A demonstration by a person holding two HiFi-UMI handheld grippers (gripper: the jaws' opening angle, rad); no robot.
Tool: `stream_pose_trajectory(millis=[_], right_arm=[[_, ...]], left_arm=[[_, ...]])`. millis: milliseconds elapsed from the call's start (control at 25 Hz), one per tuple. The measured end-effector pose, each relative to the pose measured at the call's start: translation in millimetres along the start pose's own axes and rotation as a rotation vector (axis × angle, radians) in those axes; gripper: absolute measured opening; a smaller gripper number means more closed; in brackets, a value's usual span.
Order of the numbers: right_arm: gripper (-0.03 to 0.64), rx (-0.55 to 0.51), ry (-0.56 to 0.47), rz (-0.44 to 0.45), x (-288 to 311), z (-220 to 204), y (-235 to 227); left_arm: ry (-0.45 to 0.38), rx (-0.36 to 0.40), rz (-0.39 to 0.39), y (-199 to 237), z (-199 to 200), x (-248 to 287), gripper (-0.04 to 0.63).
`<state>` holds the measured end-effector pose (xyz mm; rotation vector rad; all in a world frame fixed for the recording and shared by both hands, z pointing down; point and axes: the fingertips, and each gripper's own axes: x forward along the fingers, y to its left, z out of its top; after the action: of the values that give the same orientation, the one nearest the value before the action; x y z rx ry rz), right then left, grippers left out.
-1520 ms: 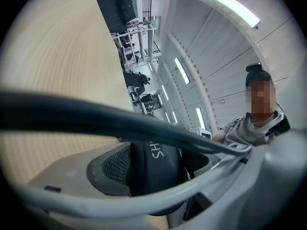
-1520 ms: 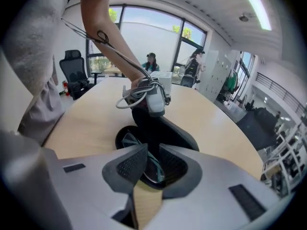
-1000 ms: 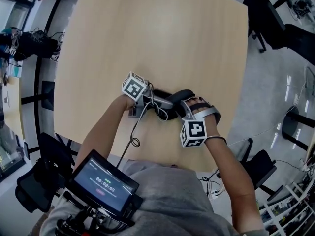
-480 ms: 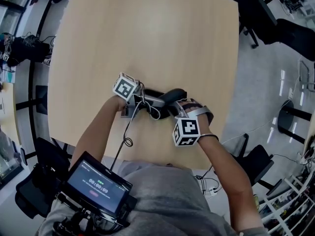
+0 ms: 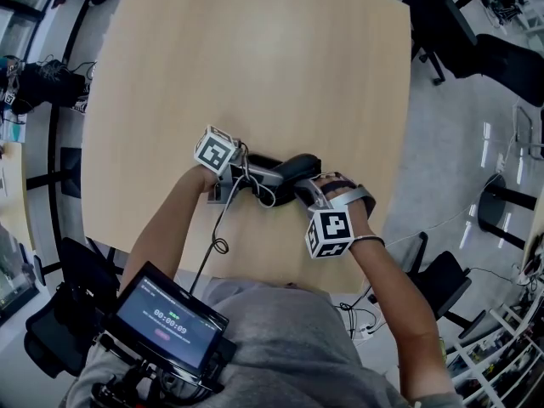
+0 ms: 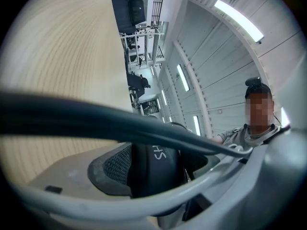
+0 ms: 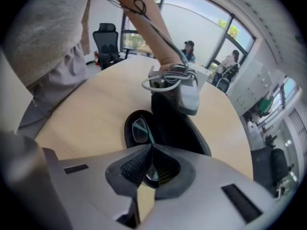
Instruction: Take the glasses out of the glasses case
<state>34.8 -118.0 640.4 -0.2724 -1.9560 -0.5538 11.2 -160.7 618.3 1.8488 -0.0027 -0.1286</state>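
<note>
While steadying the black, oval hard-shell glasses case point(image 5: 293, 168) with the left gripper point(image 5: 276, 175), pinches the thin-framed, clear-lensed glasses point(image 7: 139, 128) with the right gripper point(image 5: 308, 192). Works at the near edge of the pale, square wooden table point(image 5: 255, 58), with both forearms reaching in from the bottom of the head view. Holds the left gripper level, with jaws spread wide and closed around the case's raised lid; presses one meshed pad flat against the black shell, as seen in the left gripper view. Tilts the right gripper steeply down over the open case, with jaws brought fully together on the thin frame, apparently at the bridge between the two lenses. Has the glasses low in the case's open bottom half: one lens showing just beyond the closed pads, the other peeking through the gap beneath them. Wears a grey shirt point(image 5: 289, 338) and carries a small dark screen point(image 5: 170, 317) at the chest, with a thin dark cable point(image 5: 223, 221) trailing from the left gripper over the table's near edge.
</note>
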Motion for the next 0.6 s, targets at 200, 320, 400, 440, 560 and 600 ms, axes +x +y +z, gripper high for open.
stream_pose_trajectory(millis=[200, 320, 400, 440, 560, 600], right_arm=[[0.042, -0.155, 0.064, 0.048, 15.2, 6.5, 4.5], [0.090, -0.196, 0.104, 0.070, 24.4, 8.2, 6.9], [0.154, -0.206, 0.139, 0.106, 30.0, 3.7, 12.5], [0.156, -0.210, 0.149, 0.111, 31.7, 2.1, 13.4], [0.109, -0.216, 0.146, 0.091, 34.6, 2.1, 12.2], [0.101, -0.214, 0.140, 0.084, 35.2, 2.6, 12.5]], left_arm=[[0.006, 0.005, 0.005, 0.6, -0.6, -0.7, 0.322], [-0.002, 0.001, 0.004, 1.1, -0.9, -2.0, 0.322], [-0.006, -0.003, -0.001, 0.9, -1.3, -2.3, 0.322], [-0.006, -0.004, -0.003, 0.6, -1.3, -2.1, 0.322], [-0.004, -0.001, -0.002, 0.4, -0.9, -1.0, 0.322], [-0.003, 0.003, 0.002, 0.7, -1.3, -0.8, 0.322]])
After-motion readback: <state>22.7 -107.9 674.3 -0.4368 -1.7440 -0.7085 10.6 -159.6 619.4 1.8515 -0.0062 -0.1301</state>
